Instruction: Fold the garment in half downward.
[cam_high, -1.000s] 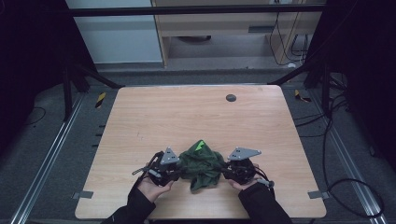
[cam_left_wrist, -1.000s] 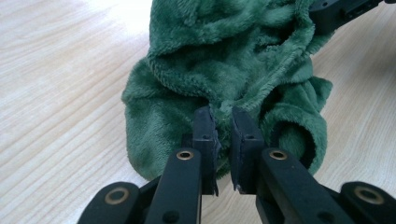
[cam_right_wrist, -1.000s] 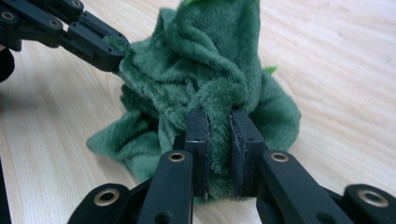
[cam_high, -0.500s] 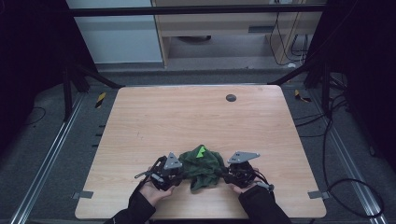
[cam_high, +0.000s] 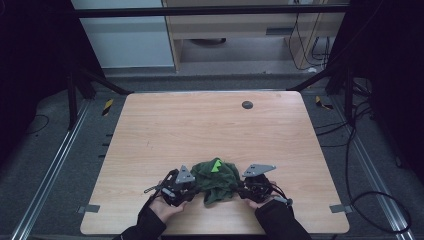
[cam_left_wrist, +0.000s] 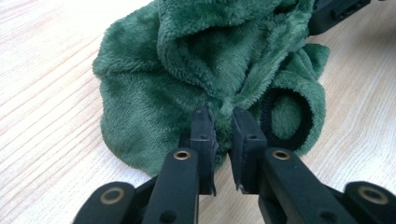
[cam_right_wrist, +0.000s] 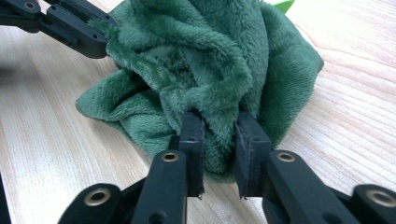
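Note:
A crumpled dark green fleece garment (cam_high: 216, 179) lies near the front edge of the wooden table (cam_high: 200, 130), with a bright green patch (cam_high: 217, 165) on top. My left gripper (cam_high: 192, 186) sits at its left side, and its jaws are shut on a fold of the fleece (cam_left_wrist: 223, 126). A black elastic cuff (cam_left_wrist: 285, 116) shows just right of those jaws. My right gripper (cam_high: 240, 189) is at the garment's right side, shut on a thick fold (cam_right_wrist: 219, 135). Each gripper view shows the other gripper's black jaws beyond the garment.
A small dark round disc (cam_high: 247, 104) lies near the table's far edge. Yellow-and-black items lie on the floor off the left side (cam_high: 107, 106) and off the right side (cam_high: 322, 103). A dark frame surrounds the table.
My left gripper has slid a little toward the near edge. The right gripper has edged slightly inward. The garment stays bunched between them.

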